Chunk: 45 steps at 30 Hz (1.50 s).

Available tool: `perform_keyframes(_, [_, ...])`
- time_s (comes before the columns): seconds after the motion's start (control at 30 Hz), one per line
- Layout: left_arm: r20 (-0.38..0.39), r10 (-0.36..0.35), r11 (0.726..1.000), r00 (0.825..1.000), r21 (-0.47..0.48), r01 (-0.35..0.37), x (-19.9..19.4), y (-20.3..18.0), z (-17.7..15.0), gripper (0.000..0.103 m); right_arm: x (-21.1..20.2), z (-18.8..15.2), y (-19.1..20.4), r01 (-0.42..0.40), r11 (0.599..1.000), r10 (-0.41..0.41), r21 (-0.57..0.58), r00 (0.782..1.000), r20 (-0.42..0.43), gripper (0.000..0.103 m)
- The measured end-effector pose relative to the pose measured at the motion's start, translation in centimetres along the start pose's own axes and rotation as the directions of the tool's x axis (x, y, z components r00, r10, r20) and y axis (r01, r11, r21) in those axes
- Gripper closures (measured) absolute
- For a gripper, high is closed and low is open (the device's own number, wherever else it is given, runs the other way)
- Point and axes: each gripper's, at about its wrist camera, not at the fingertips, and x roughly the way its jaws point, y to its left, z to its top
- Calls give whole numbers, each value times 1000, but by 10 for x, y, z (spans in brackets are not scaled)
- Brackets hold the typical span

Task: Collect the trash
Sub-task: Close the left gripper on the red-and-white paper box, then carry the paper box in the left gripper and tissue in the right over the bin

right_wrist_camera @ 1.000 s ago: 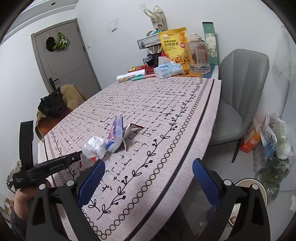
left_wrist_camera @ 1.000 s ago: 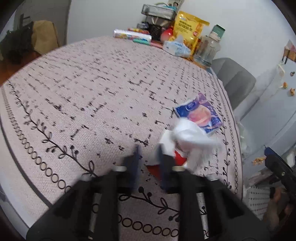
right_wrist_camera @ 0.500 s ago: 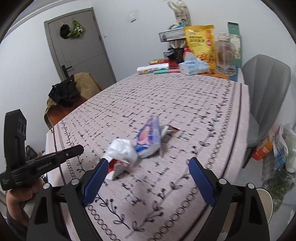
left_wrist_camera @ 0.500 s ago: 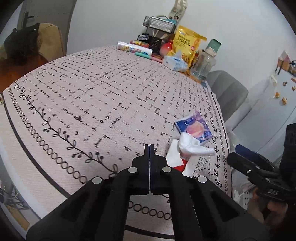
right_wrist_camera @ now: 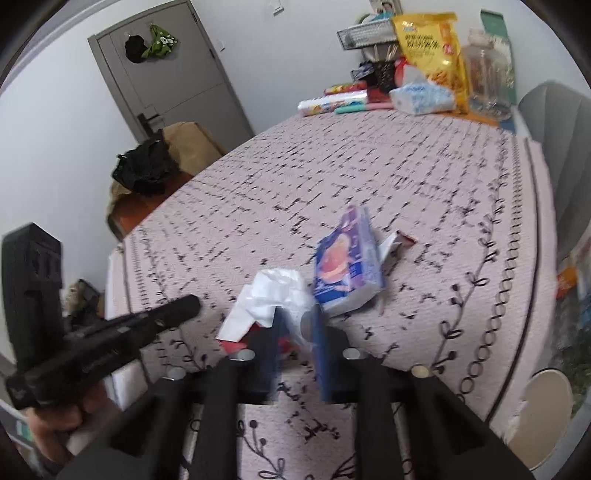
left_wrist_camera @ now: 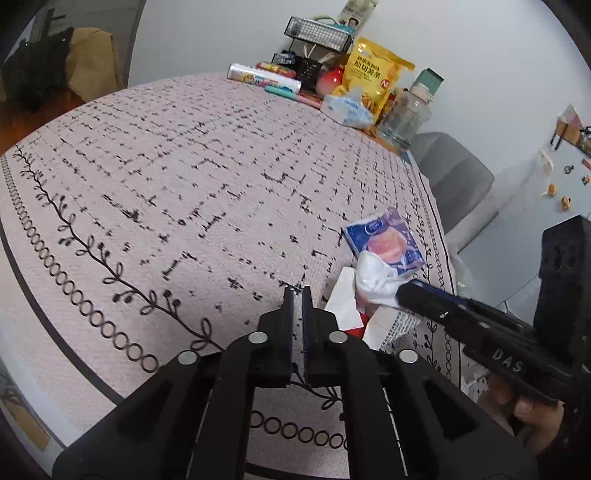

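Observation:
A pile of trash lies near the table's corner: a crumpled white tissue (right_wrist_camera: 275,295), a blue snack wrapper (right_wrist_camera: 345,269) and a red-and-white torn carton (left_wrist_camera: 347,310). The tissue (left_wrist_camera: 375,275) and wrapper (left_wrist_camera: 388,242) also show in the left wrist view. My right gripper (right_wrist_camera: 297,319) has its fingers closing around the tissue's near edge, a narrow gap still between them. My left gripper (left_wrist_camera: 297,295) is nearly shut and empty, just left of the pile.
The patterned tablecloth (left_wrist_camera: 184,184) covers the table. At the far end stand a yellow snack bag (left_wrist_camera: 373,74), a tissue pack (left_wrist_camera: 347,110), a clear jar (left_wrist_camera: 404,114) and a wire basket (left_wrist_camera: 317,35). A grey chair (left_wrist_camera: 454,177) is beyond the table.
My right gripper moved in to the pile and narrowed from wide open onto the tissue. My left gripper shut, drew back from the pile, and now shows a slight gap.

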Motion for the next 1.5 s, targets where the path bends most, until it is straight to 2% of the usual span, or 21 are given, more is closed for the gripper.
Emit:
perform_keyframes(0.03, [0,0,1000,1000,3,0,1,-1,0,85,-3,0,1,2,1000,-2,-7,1000,12,93])
perform_keyframes(0.07, [3,0,1000,1000,6,0,1,-3,0,67,-5,-1,3,0,1000,0,-18,1000,17,93])
perform_keyframes(0.1, [10,-1,1000,1000,8,1,0,-5,0,55,-7,-1,4,-8,1000,8,-19,1000,20,94])
perform_keyframes(0.13, [20,-6,1000,1000,23,5,0,-10,0,54,-10,-1,4,-20,1000,21,-16,999,26,94])
perform_keyframes(0.37, [-44,23,998,999,66,-20,24,-26,-1,54,-28,3,-5,-54,998,53,14,995,82,95])
perform_keyframes(0.43, [-42,52,994,998,98,-48,27,-32,-2,54,-31,4,-9,-61,998,59,22,994,93,95])
perform_keyframes(0.47, [-42,68,992,997,112,-63,28,-34,-2,60,-33,5,-11,-66,997,63,28,993,96,95])
perform_keyframes(0.5, [-46,79,990,996,123,-72,29,-37,-2,72,-34,5,-12,-74,997,70,33,993,98,95])
perform_keyframes(0.53, [-51,88,988,995,130,-81,30,-38,-2,78,-35,5,-12,-78,996,74,36,992,100,95])
perform_keyframes(0.67, [-52,94,985,994,149,-85,30,-41,-1,82,-41,5,-10,-94,995,90,32,990,113,95])
perform_keyframes(0.8, [-19,94,986,995,137,-90,18,-39,3,86,-47,6,-8,-93,995,89,24,988,125,95])
perform_keyframes(1.23, [92,92,986,992,133,-104,-26,-47,22,87,-86,8,-15,-91,995,84,29,976,200,95])
perform_keyframes(1.5, [142,47,977,989,200,-76,-41,-86,35,87,-116,6,-32,-71,996,56,49,965,257,95])
